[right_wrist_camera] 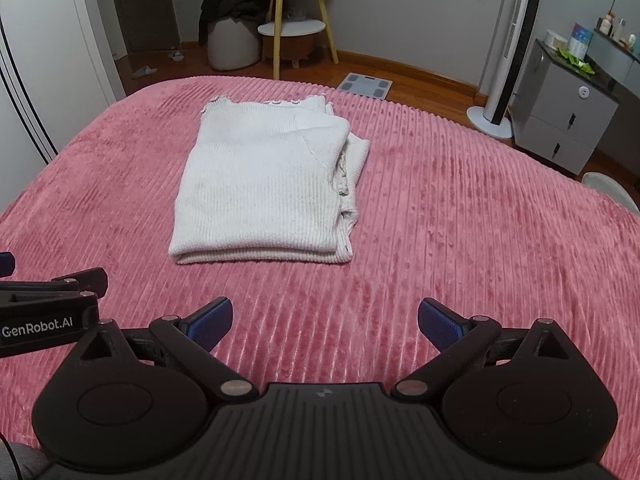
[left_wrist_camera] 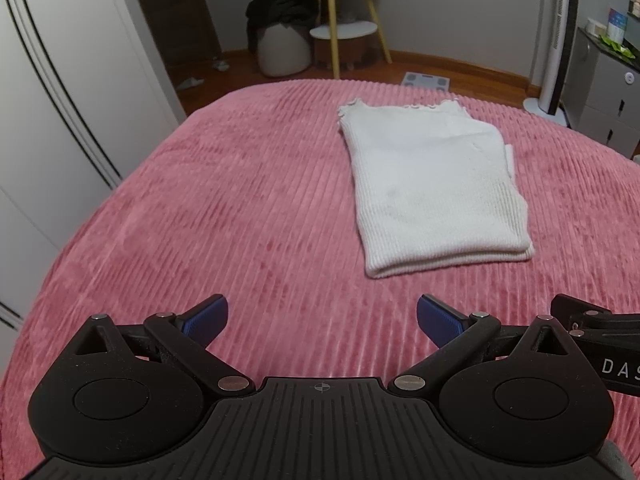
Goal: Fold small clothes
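A white ribbed knit garment [left_wrist_camera: 432,184] lies folded into a flat rectangle on the pink ribbed bedspread [left_wrist_camera: 240,208], its folded edge nearest me. It also shows in the right wrist view [right_wrist_camera: 264,184], with a sleeve edge sticking out on its right side. My left gripper [left_wrist_camera: 322,320] is open and empty, hovering over the bedspread short of the garment and to its left. My right gripper [right_wrist_camera: 325,322] is open and empty, short of the garment and to its right. Each gripper's side shows in the other's view.
The bedspread [right_wrist_camera: 460,220] covers a bed. Beyond it are a white wardrobe [left_wrist_camera: 60,112] at the left, a yellow-legged side table [right_wrist_camera: 292,28], a pouf with dark clothes [right_wrist_camera: 232,40], a scale on the floor [right_wrist_camera: 366,85], a tower fan [right_wrist_camera: 508,48] and grey drawers [right_wrist_camera: 568,120].
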A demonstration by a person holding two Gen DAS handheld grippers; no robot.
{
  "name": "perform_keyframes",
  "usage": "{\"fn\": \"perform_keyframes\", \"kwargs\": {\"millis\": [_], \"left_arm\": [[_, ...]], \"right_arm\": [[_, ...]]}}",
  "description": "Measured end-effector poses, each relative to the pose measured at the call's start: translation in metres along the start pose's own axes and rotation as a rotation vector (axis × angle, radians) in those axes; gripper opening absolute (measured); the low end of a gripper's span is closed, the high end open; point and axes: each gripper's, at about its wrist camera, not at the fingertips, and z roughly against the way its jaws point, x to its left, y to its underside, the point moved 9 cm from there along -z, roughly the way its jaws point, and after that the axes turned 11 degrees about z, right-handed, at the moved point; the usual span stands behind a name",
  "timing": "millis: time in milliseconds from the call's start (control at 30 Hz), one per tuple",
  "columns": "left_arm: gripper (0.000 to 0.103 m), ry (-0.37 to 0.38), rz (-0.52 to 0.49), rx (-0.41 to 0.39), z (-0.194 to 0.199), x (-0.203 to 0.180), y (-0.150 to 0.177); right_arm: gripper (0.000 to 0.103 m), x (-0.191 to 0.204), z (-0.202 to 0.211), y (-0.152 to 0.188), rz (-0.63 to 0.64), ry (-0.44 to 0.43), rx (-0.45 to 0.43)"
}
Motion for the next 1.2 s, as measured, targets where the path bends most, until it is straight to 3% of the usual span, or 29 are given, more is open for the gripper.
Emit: {"fn": "perform_keyframes", "kwargs": {"millis": [1200], "left_arm": [[0.103,0.016,-0.024,0.006,-0.008,-0.013,-0.003]], "right_arm": [[0.099,-0.005,-0.007,-0.005,-0.007,-0.005,-0.008]]}}
